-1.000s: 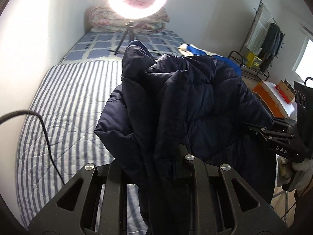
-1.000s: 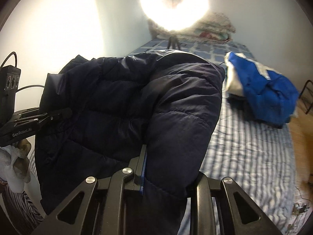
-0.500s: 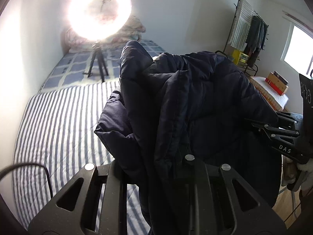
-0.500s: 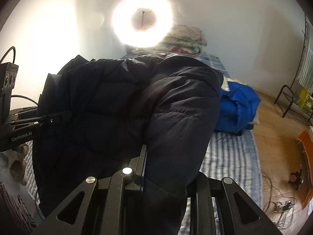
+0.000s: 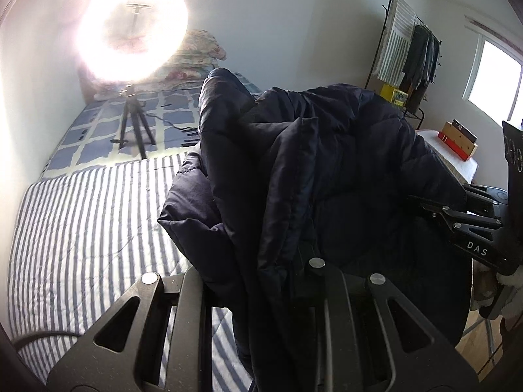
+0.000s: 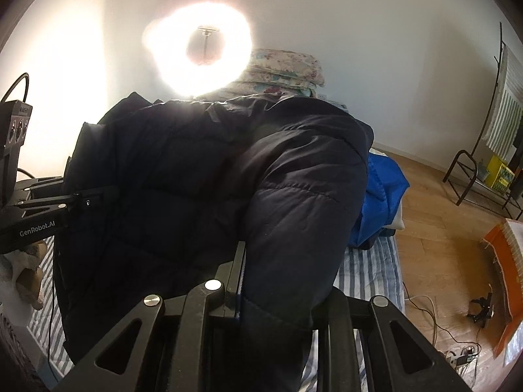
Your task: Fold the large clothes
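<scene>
Left gripper: clamped on a bunched fold of the jacket. Bite shallow, on slick quilted fabric; risk of slipping free under the garment's weight.

Jacket: held aloft between both grippers, above the striped bed, bulk sagging in the middle. Risk of landing crumpled instead of flat, hem unseen below.

Tripod of the ring light: standing on the bed beyond the jacket. Risk of a swinging sleeve catching and toppling it.

Right gripper: clamped on a padded edge of the jacket. Thick wad between the jaws; grip possibly loose.

Blue garment: lying on the bed to the right. Risk of overlap on laying down.
</scene>
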{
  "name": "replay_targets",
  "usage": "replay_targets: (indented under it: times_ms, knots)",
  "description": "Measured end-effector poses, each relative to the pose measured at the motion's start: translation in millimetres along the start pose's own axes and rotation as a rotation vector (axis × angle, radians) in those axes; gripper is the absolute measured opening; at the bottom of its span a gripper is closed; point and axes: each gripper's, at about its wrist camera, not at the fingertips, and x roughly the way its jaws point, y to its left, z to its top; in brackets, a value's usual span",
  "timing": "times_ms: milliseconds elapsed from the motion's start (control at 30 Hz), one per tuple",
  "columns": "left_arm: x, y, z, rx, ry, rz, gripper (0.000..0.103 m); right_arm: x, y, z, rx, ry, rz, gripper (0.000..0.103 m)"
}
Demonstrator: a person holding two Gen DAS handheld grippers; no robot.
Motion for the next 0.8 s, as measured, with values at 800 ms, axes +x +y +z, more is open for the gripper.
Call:
replay_targets:
  times_ms: [800]
  knots:
    - [177.3, -45.5, 180.8, 0.004, -0.106, 0.002, 0.018, 114.0, -180.8, 145.2, 0.072, -0.073, -0.066, 0.018]
